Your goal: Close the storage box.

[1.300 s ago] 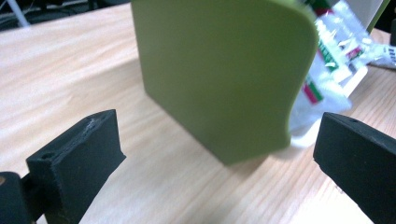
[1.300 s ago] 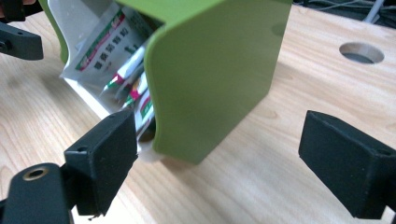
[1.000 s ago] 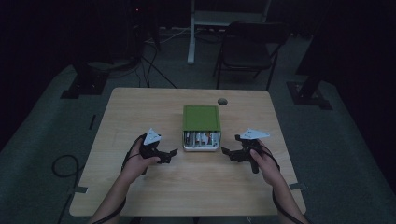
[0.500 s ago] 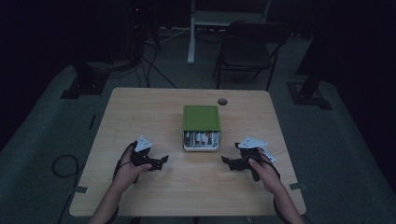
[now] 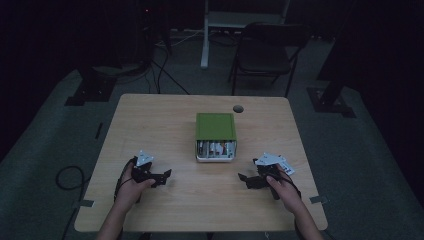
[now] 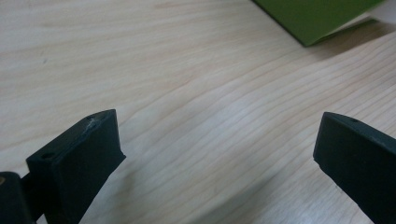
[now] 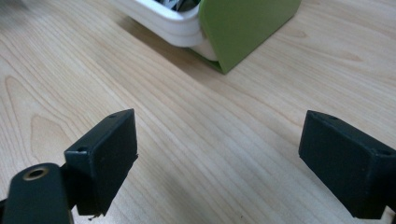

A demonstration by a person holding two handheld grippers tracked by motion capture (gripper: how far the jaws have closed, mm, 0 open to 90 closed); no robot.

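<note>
Both grippers have drawn back toward the person and settled low on the tabletop [image 5: 165,120], the left gripper [image 5: 161,177] and right gripper [image 5: 246,180] well apart from the green box [image 5: 215,126] at centre. Each pair of jaws stands spread, empty. Judging by this, no grasp is underway.
</note>
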